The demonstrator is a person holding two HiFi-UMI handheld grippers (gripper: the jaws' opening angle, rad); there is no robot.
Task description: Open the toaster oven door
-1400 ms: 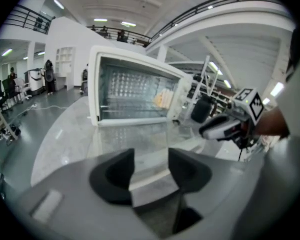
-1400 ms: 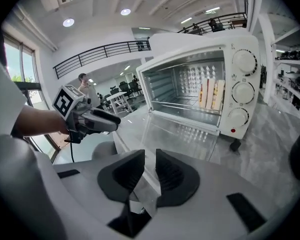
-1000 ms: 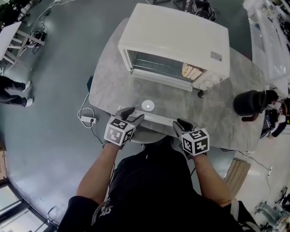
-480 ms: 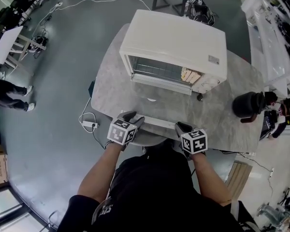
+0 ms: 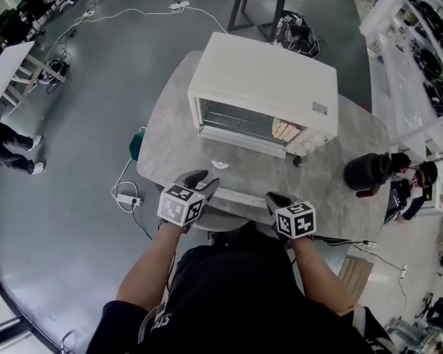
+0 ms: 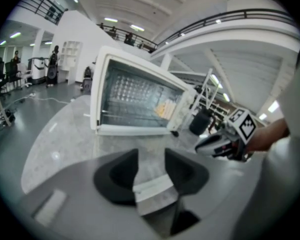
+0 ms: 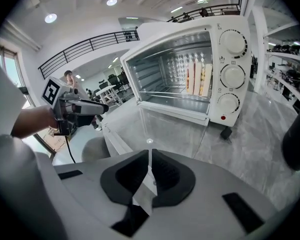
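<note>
From the head view, the white toaster oven (image 5: 266,87) stands at the far side of a round grey marbled worktop (image 5: 162,139), and its glass door (image 5: 236,169) is let down flat toward the person, with the white door handle (image 5: 240,196) along the near edge. The left gripper (image 5: 201,182) sits at the left end of that handle and the right gripper (image 5: 275,198) at the right end, both at the worktop's near rim. A dark round object (image 5: 369,172) stands at the worktop's right edge, well apart from the oven. In the left gripper view, the left gripper's (image 6: 151,156) jaws stand a moderate way apart, and the end of the door handle (image 6: 152,190) fills the gap, held between them. Beyond lies the open toaster oven (image 6: 135,101) with its wire rack showing, and the right gripper (image 6: 222,144) is off to the right. In the right gripper view, the right gripper's (image 7: 149,156) jaws are nearly together, pinching a thin white edge of the door handle (image 7: 146,189). The glass door (image 7: 175,134) stretches level from the jaws to the oven's mouth. Inside the toaster oven (image 7: 155,34), pale bread slices (image 7: 197,79) stand upright at the right of the cavity, beside three round knobs (image 7: 234,76) stacked on the front panel. The left gripper (image 7: 97,106) shows at the left, at the handle's other end.
</note>
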